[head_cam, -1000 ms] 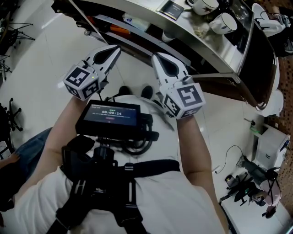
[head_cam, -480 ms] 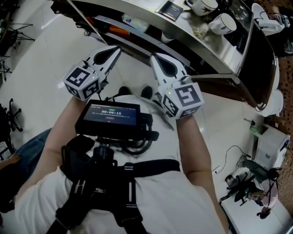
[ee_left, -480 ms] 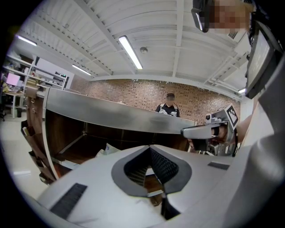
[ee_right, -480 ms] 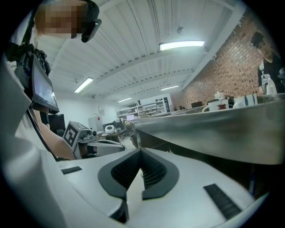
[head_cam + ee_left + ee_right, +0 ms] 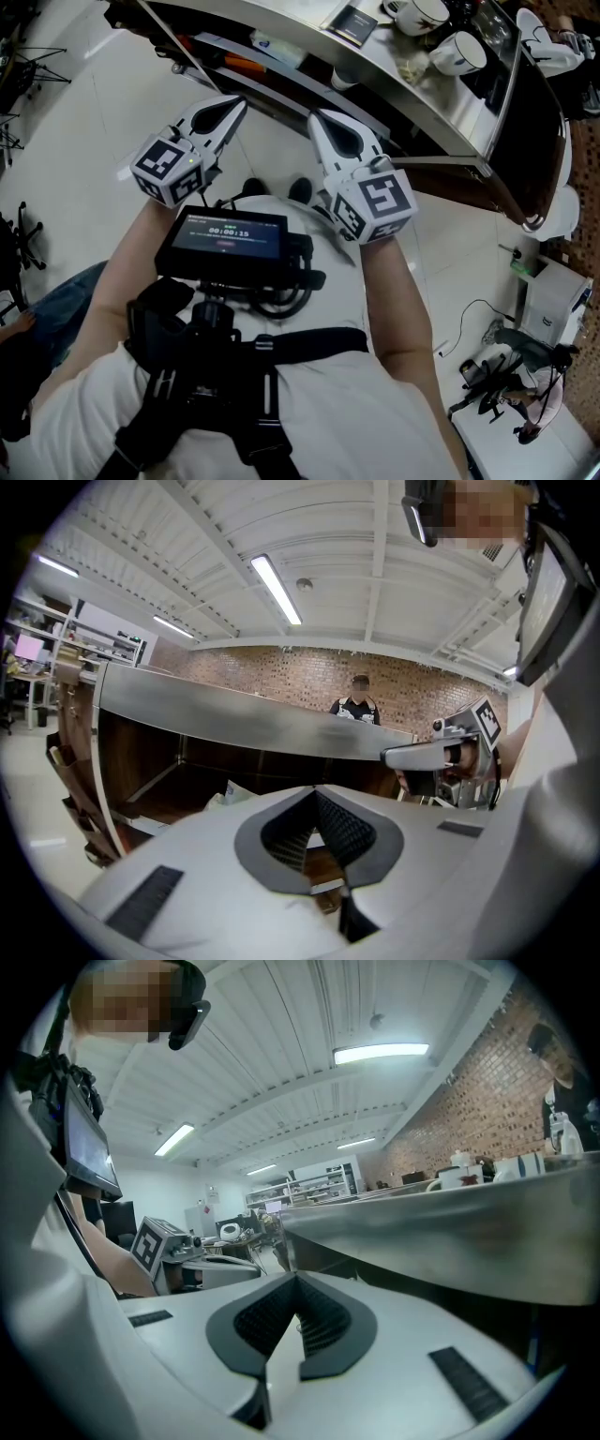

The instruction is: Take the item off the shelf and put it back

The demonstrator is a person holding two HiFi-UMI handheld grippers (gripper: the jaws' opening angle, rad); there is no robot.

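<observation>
White floor tiles lie under a curved grey steel counter [image 5: 431,103], and a dark wooden shelf [image 5: 281,84] runs below it. On this shelf a pale plastic packet with blue print [image 5: 272,44] and a flat orange object [image 5: 246,63] are seen lying. Which one is meant as the item cannot be settled. The left gripper [image 5: 241,99] and the right gripper [image 5: 316,116] are held before the chest, well apart from the shelf. Both have their jaws pressed together, with nothing between them. Such a scene would fit a moment ahead of the taking as well as one after the returning, so no next move can be named.
</observation>
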